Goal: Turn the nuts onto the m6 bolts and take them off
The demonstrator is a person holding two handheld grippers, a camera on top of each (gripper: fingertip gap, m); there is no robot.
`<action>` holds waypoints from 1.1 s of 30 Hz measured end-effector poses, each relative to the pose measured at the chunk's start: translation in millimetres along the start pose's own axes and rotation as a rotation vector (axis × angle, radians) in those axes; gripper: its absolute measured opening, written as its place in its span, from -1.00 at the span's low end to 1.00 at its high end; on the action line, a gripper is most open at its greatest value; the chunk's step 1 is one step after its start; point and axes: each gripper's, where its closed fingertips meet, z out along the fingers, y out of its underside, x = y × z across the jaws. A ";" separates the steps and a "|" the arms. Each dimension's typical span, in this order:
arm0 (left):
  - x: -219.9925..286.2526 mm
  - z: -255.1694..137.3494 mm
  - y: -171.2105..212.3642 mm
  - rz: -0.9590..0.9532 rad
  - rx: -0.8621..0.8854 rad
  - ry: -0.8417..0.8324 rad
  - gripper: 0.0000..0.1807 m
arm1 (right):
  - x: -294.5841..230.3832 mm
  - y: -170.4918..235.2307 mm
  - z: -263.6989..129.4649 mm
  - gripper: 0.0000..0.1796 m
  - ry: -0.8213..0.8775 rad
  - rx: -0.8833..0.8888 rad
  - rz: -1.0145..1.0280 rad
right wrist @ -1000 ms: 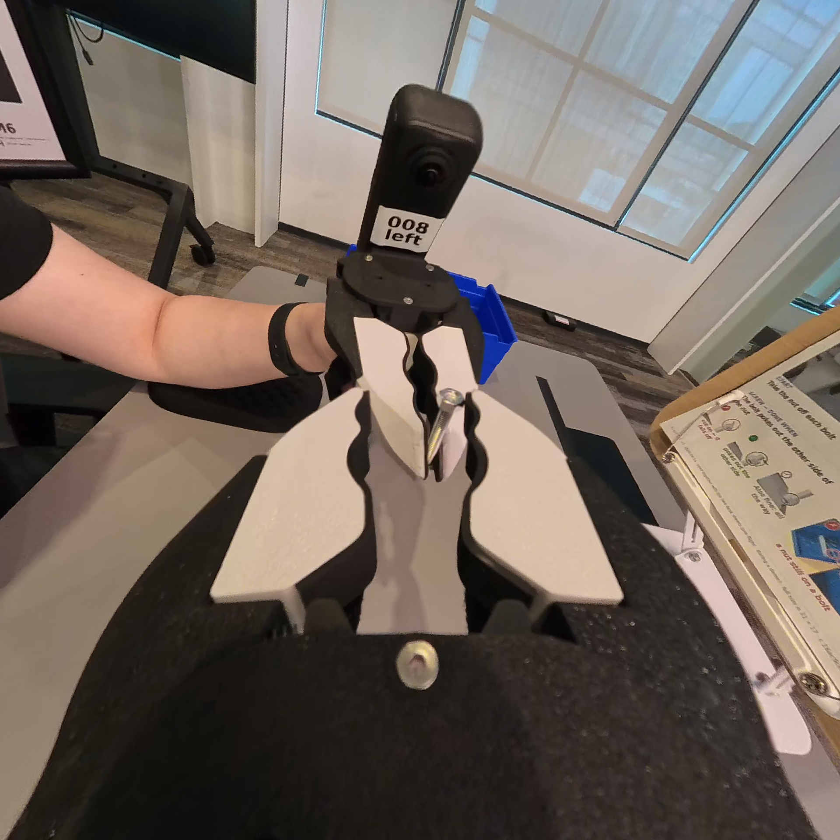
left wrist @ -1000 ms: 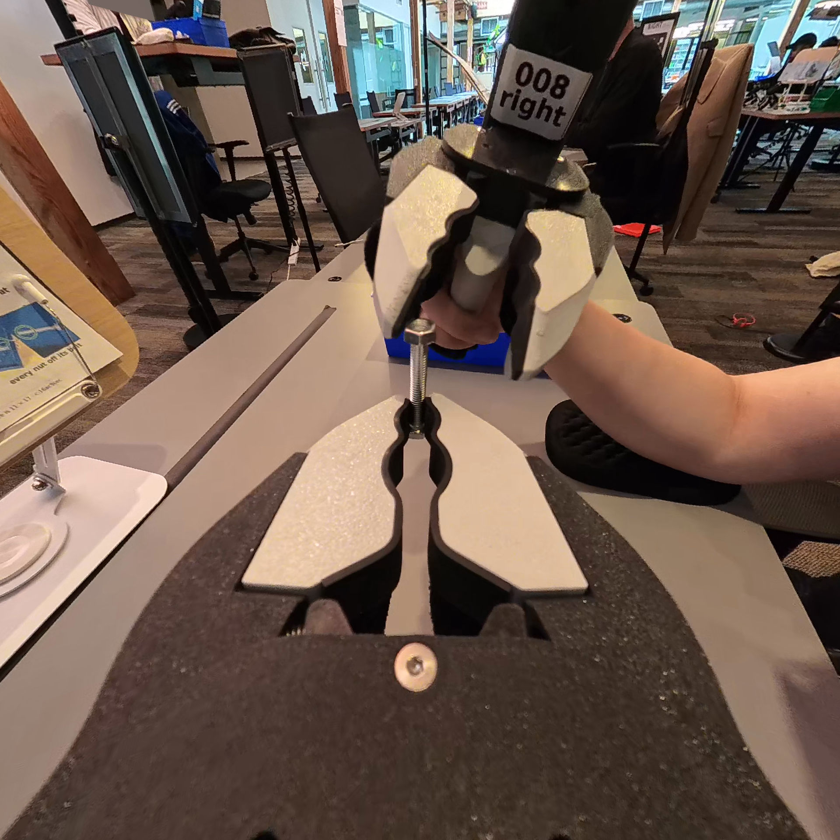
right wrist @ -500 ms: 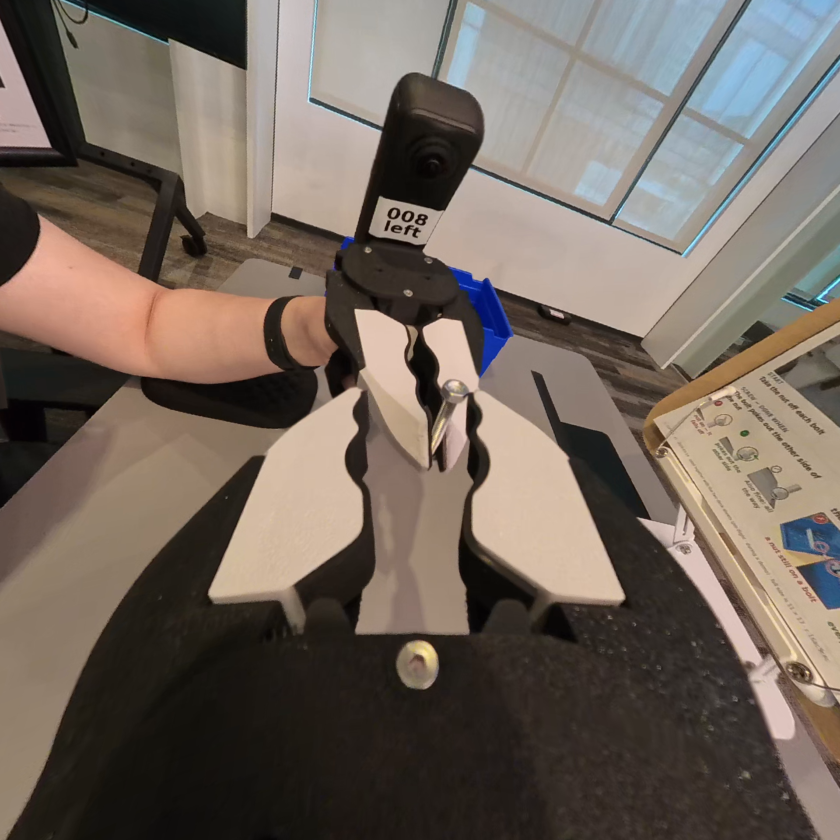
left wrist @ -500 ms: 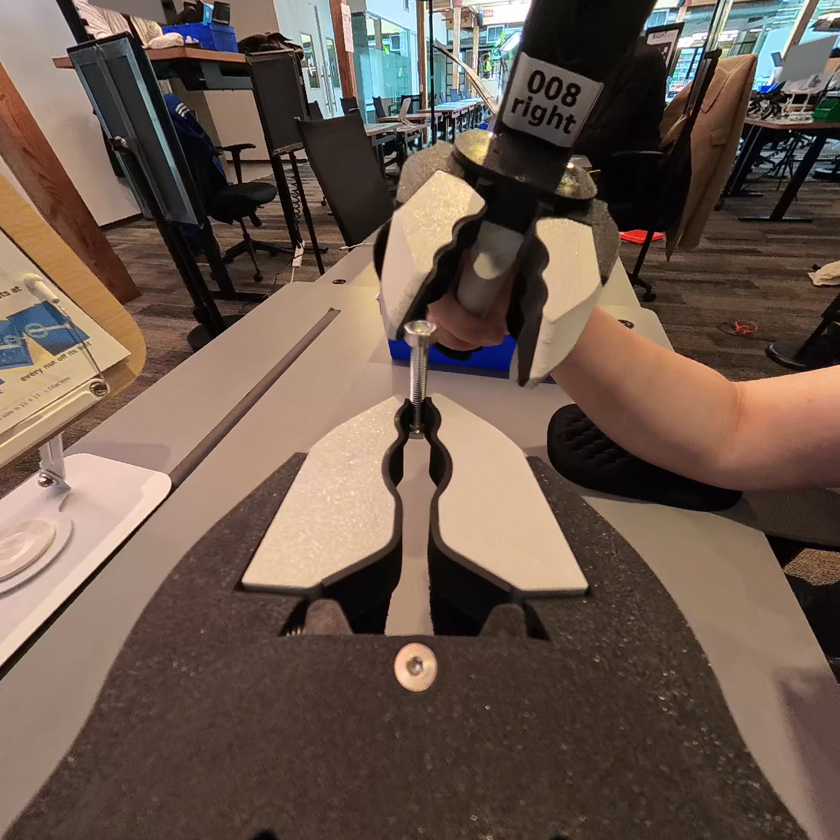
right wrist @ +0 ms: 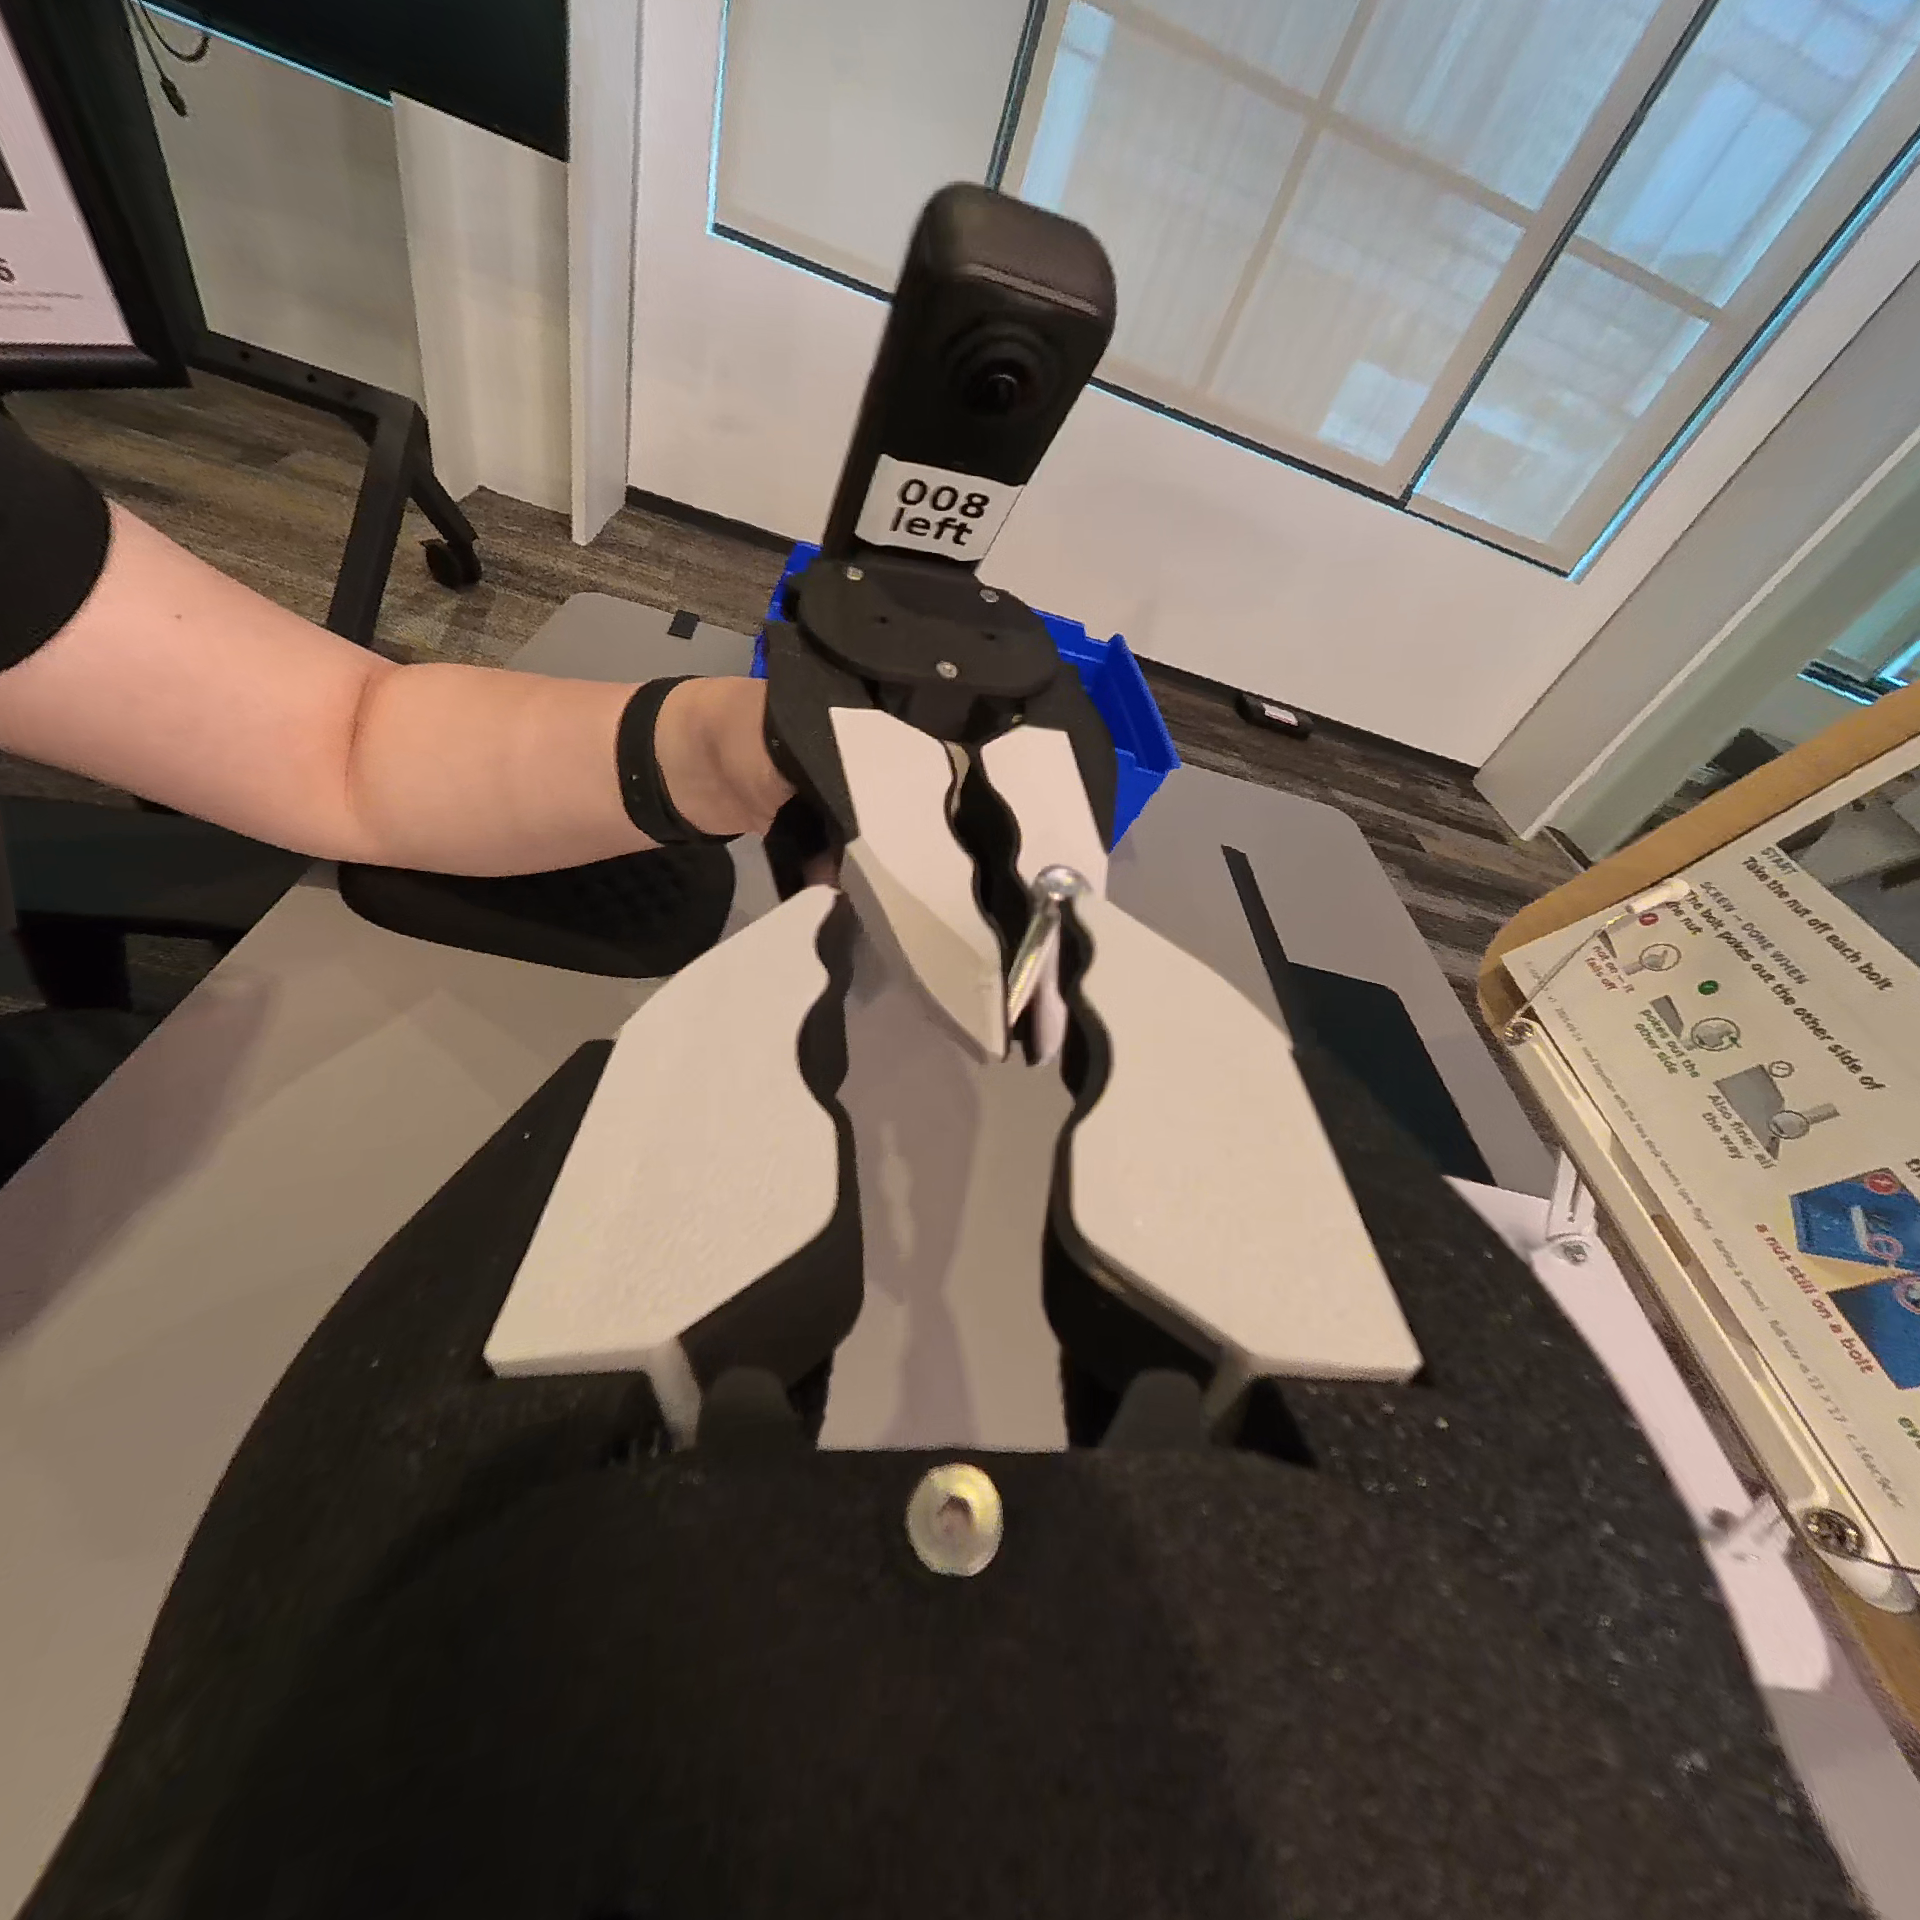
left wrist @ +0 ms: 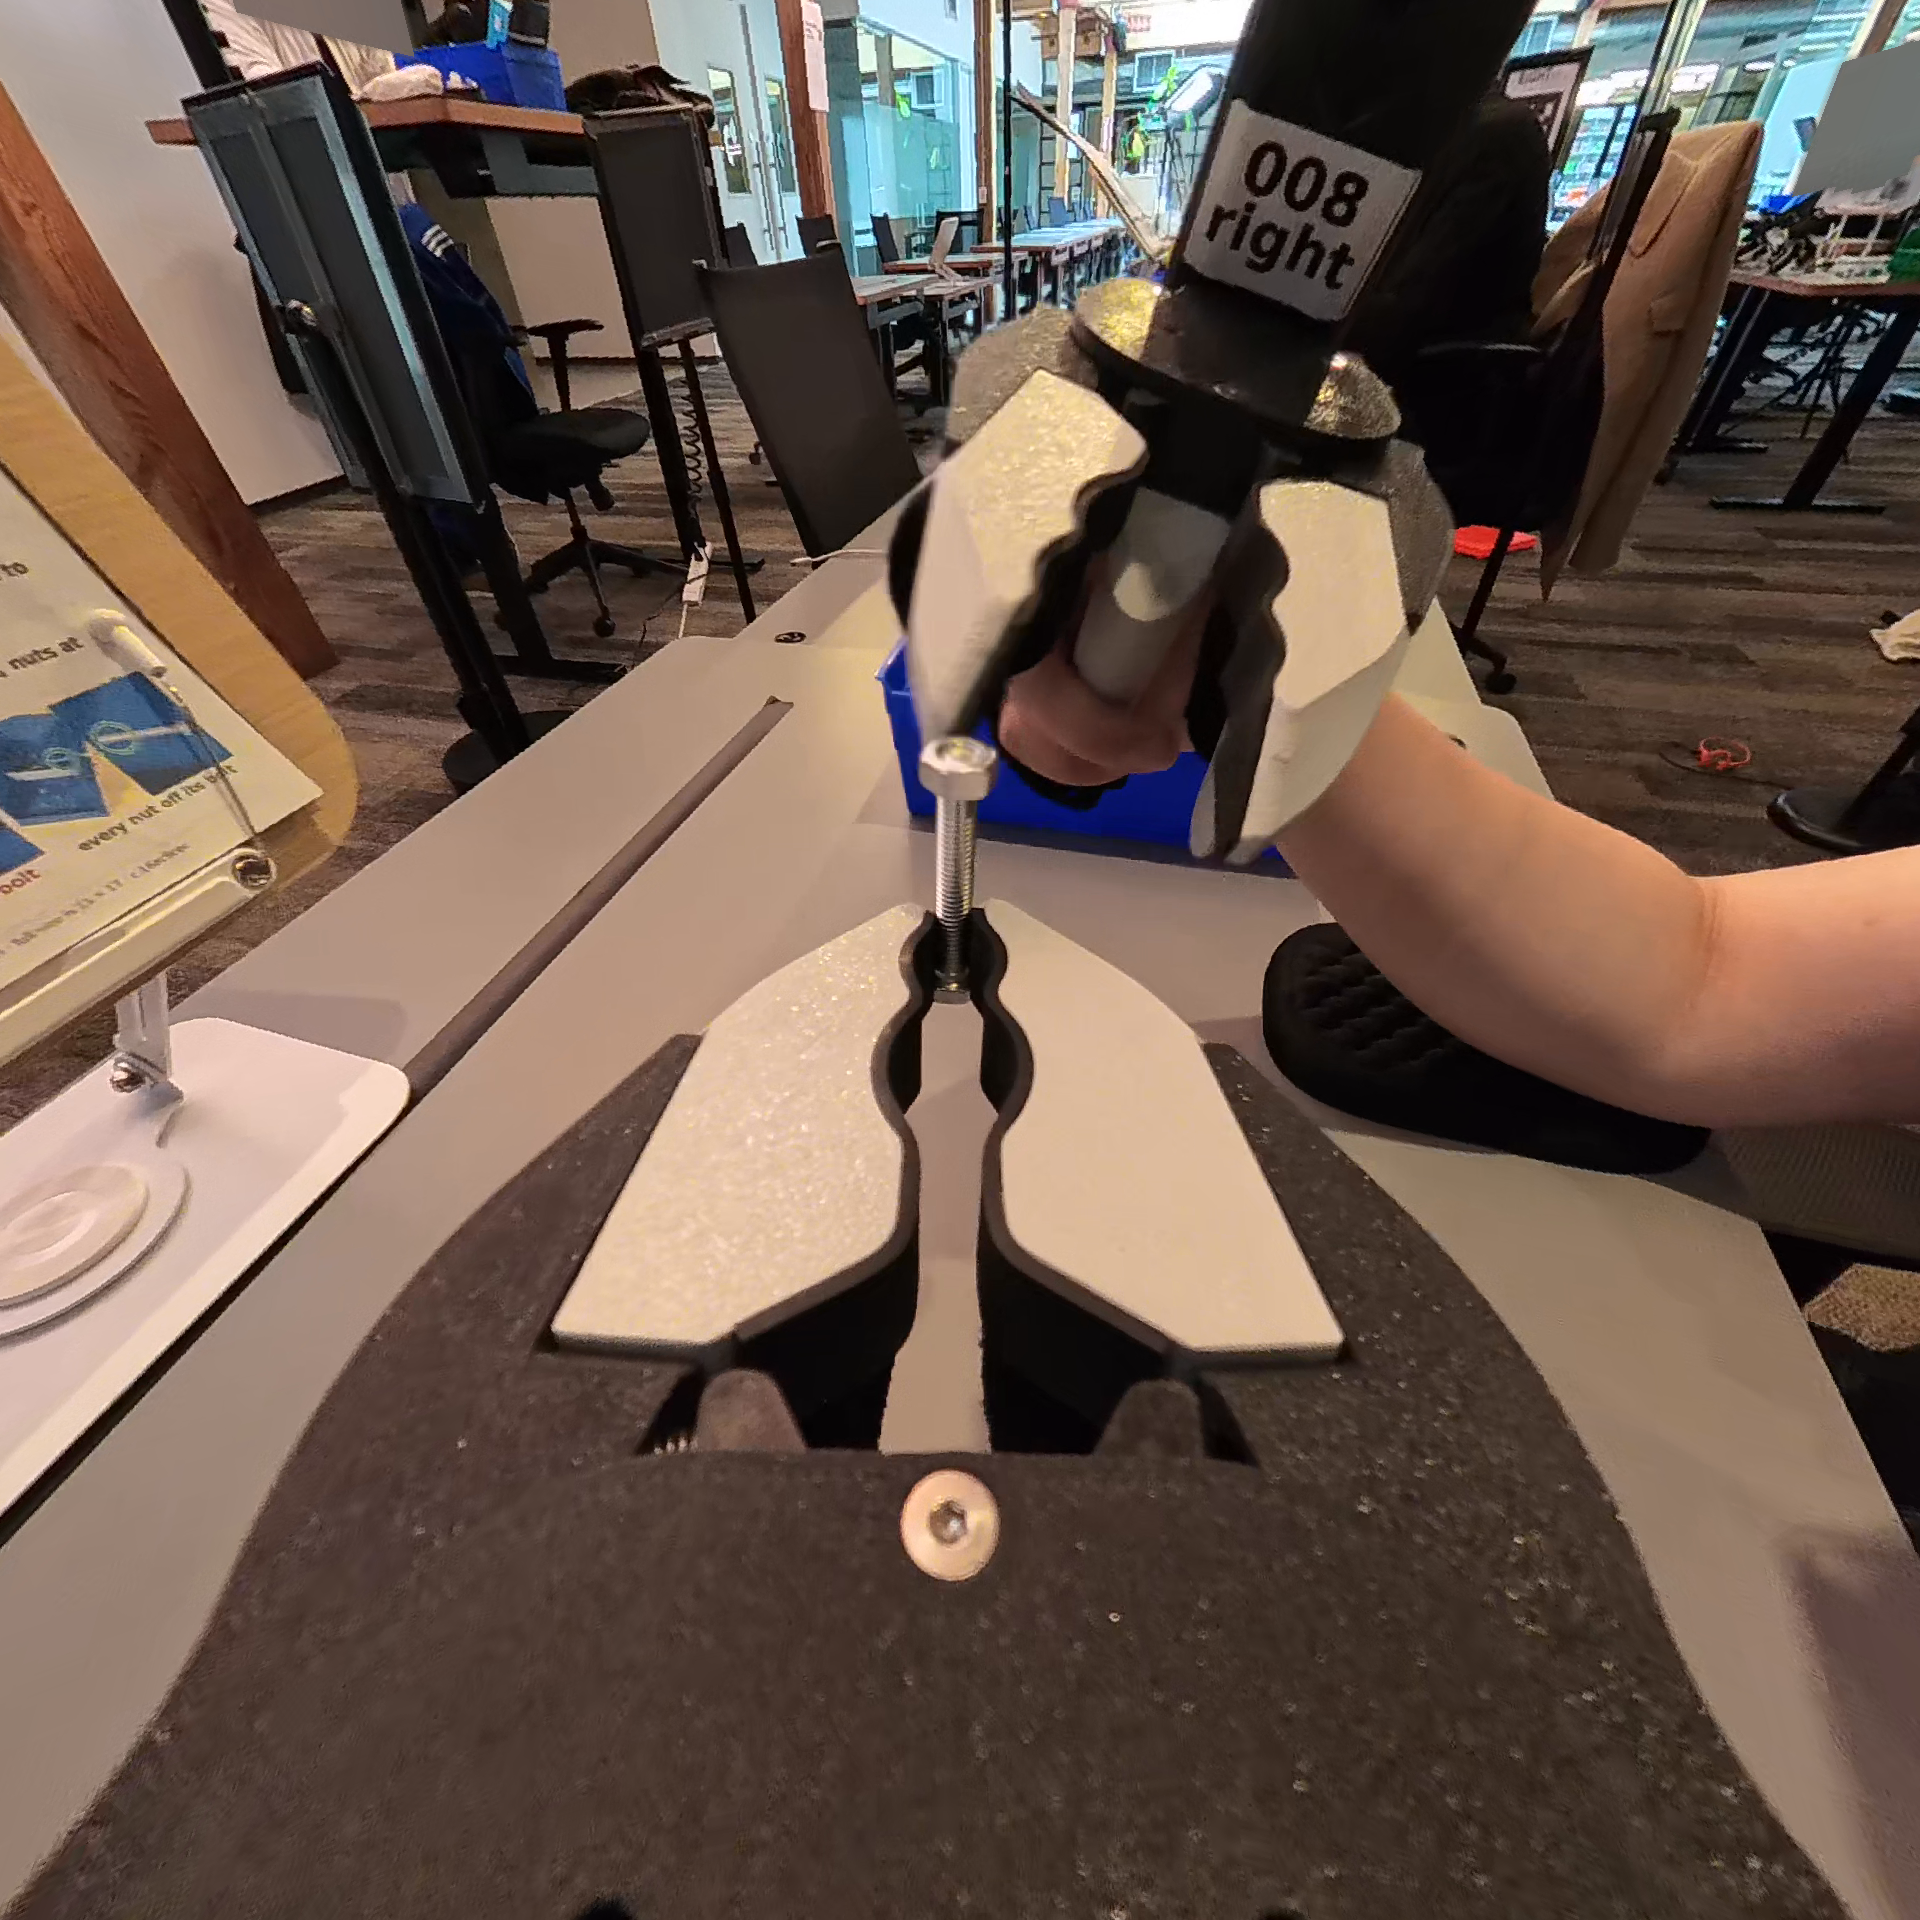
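A silver M6 bolt (left wrist: 956,852) stands upright with its hex head on top. My left gripper (left wrist: 954,914) is shut on the lower end of its shaft. A dark piece sits at the shaft's foot between the pads; I cannot tell if it is a nut. My right gripper (left wrist: 1091,790) is open and empty, facing the left one, with one fingertip (left wrist: 966,707) just above and behind the bolt head. In the right wrist view the bolt (right wrist: 1039,940) leans between the open right gripper (right wrist: 956,904) fingers, close to the right-hand finger (right wrist: 1195,1143), held by the left gripper (right wrist: 1018,1049).
A blue bin (left wrist: 1039,816) stands on the grey table (left wrist: 675,935) behind the grippers and also shows in the right wrist view (right wrist: 1138,727). A black wrist pad (left wrist: 1455,1070) lies under the forearm. An instruction sheet on a stand (left wrist: 114,769) (right wrist: 1766,1143) stands at the table's side. My two grippers' fingertips are within a few centimetres of each other.
Almost nothing. The left gripper keeps its hold on the bolt. The open right gripper has shifted slightly and stays beside the bolt head.
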 end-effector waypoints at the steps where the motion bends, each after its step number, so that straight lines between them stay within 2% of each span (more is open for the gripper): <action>1: -1.1 -0.6 -0.5 -0.009 0.004 -0.001 -0.95 | -1.3 -1.7 -1.9 -0.64 -0.012 0.012 0.006; 7: 3.2 3.0 1.4 -0.004 -0.005 0.015 -0.95 | 6.3 -1.0 4.6 -0.51 0.029 0.018 0.020; 12: 0.2 1.2 1.5 -0.005 -0.005 0.004 -0.95 | 1.8 3.9 5.5 -0.50 0.014 -0.021 -0.005; 15: -1.8 -0.9 -0.8 -0.018 0.007 -0.001 -0.95 | 0.1 -0.7 0.5 -0.61 -0.009 0.011 0.019; 19: 1.8 0.6 -0.8 -0.009 0.004 0.010 -0.95 | 6.5 0.3 4.6 -0.51 0.032 0.010 0.017; 25: -1.2 -0.8 -0.9 -0.008 0.002 -0.006 -0.95 | 1.6 5.8 8.0 -0.48 0.016 -0.033 -0.009; 28: -4.2 -3.4 -2.6 -0.031 0.013 -0.010 -0.95 | -0.7 3.5 3.3 -0.60 -0.006 -0.018 0.003; 33: 1.9 0.7 -0.1 -0.019 -0.004 0.011 -0.95 | 6.4 3.3 9.4 -0.48 0.035 -0.006 0.008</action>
